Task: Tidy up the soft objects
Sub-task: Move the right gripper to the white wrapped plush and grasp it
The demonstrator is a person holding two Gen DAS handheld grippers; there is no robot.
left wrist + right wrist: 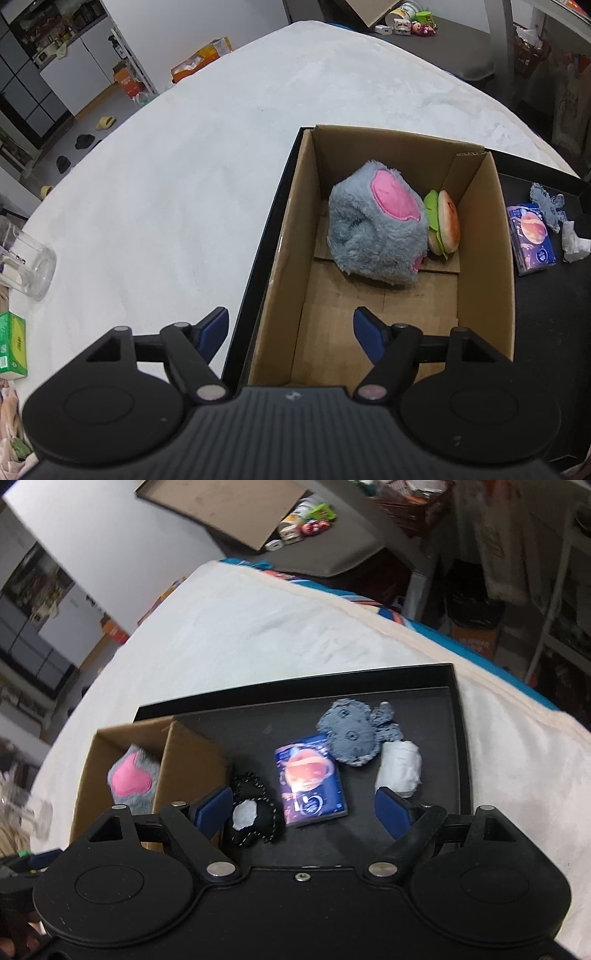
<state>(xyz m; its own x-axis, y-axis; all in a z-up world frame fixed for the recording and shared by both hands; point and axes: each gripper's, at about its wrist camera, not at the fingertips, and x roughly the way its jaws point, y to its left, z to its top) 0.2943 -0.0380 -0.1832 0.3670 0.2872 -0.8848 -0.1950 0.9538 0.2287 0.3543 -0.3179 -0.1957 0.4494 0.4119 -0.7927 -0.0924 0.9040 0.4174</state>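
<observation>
Closest to me, the right gripper (301,810) hangs over the black tray (460,738) with its jaws spread wide and nothing between them. Just ahead of its left finger lies a small black pouch (255,818) with a white patch and dotted stitching, lying beside the outer wall of the cardboard box (184,760). Straight ahead, roughly centred in the gap, sits the tissue packet (310,781), its long axis running away from the gripper and slightly tilted. Beyond it are a grey knitted piece (351,736) and a white crumpled wad (399,768) (cloth or tissue, I can't say), touching each other.

The left gripper (290,334) is also released and empty, hovering over the near end of the box. Farther in, a grey plush toy (373,229) with pink patches rests against the far end, and a plush burger (445,229) stands on edge between it and the box wall.

By my reckoning the loose items in the tray are what's left, and the right hand is plainly the nearer one; the pouch and packet both lie within easy reach of it. The box has bare floor at its near end.
</observation>
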